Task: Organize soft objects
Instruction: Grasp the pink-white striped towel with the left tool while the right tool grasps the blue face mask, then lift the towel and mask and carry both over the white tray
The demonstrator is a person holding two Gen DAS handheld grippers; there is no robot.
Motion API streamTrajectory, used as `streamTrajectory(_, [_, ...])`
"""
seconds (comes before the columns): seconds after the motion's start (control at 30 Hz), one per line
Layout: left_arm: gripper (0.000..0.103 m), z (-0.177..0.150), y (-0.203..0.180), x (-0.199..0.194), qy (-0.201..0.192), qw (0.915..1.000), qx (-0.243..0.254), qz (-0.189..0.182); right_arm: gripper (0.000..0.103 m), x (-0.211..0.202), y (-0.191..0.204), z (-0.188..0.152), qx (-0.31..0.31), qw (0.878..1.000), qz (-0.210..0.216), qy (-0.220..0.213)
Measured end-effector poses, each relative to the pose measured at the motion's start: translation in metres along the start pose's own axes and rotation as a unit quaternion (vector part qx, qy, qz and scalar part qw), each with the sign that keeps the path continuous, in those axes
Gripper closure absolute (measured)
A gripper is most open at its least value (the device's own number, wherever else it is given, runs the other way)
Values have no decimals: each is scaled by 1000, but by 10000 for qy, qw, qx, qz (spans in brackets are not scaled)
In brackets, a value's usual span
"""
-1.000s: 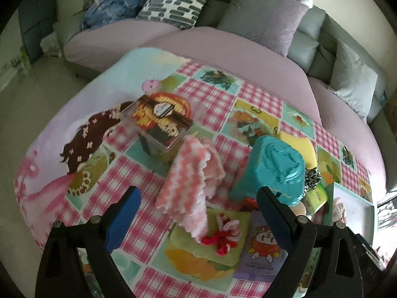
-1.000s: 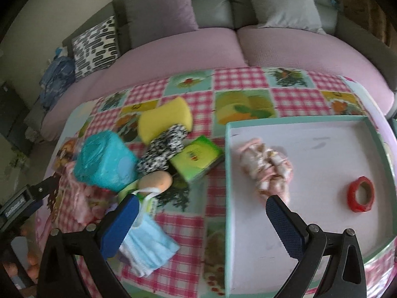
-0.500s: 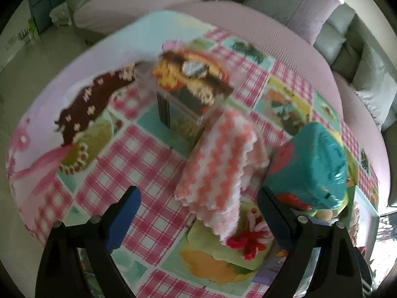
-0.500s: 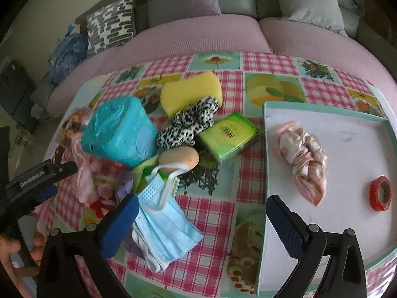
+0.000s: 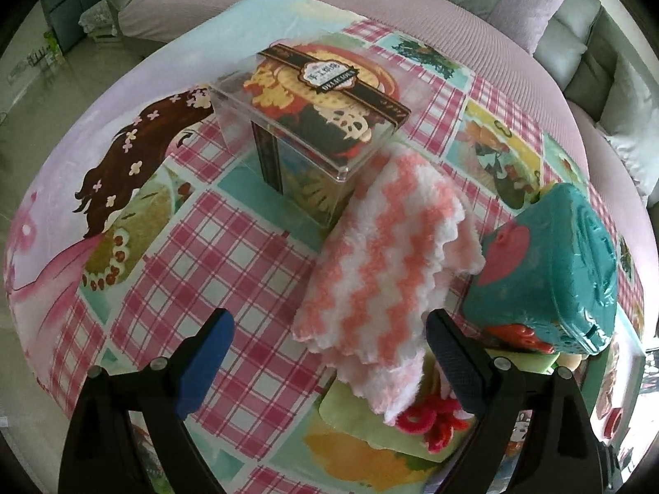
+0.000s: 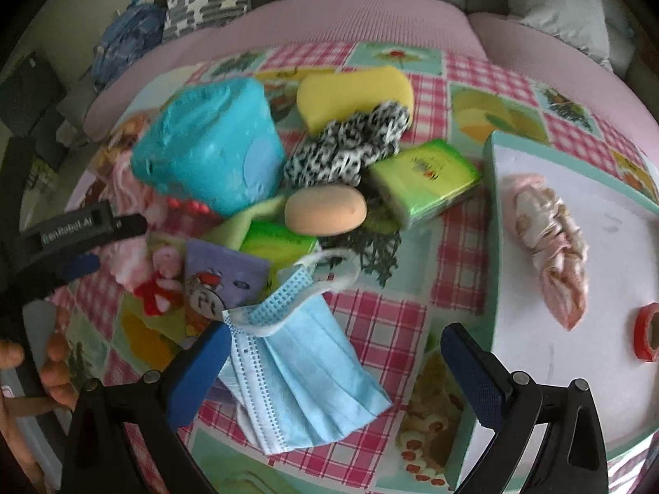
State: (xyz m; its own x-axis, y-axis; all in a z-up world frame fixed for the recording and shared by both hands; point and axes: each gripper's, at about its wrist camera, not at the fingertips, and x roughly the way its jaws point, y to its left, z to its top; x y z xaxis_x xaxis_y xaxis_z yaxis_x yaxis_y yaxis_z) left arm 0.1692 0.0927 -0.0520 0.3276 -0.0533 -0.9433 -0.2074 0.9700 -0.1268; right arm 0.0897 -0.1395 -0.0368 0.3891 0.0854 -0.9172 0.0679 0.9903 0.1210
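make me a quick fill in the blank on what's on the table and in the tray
1. The striped cloth leans on the clear ____.
2. The tape roll lies in the ____.
3. Between the right gripper fingers lies a blue ____.
4. Both grippers, the left gripper too, are ____.

Missing words: box; tray; mask; open

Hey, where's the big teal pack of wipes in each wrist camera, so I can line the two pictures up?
Left wrist view: the teal wipes pack sits at the right edge, just beyond the pink zigzag cloth.
Right wrist view: the same pack is upper left, left of the yellow sponge.
Shared landmark: the red yarn flower lying near the pack.
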Motion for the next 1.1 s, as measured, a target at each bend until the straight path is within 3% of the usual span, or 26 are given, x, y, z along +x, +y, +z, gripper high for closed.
streamTrajectory(0.27, [15,3,-9,9,58,9999,122,12,16,22,7,-6,-188,9992,-62,358])
streamTrajectory(0.47, [38,-1,-14,12,66,9997,231,-44,30,25,12,-9,-317,9986,-131,410])
streamTrajectory(0.53, [50,-1,-17,11,63,9996,275,-94,43,24,14,-11,-339,9985,-135,420])
streamTrajectory(0.67, [62,1,-16,11,42,9996,197,-197,53,20,20,-18,-360,9983,-164,418])
streamTrajectory(0.83, [80,1,-14,10,9,9996,146,-260,74,16,16,-17,-366,9983,-121,442])
streamTrajectory(0.93, [84,2,-8,7,-35,9994,135,-329,83,15,14,-17,-350,9984,-100,423])
streamTrajectory(1.1, [87,1,-3,-4,-173,9990,116,-402,88,12,8,-15,-256,9990,-66,363])
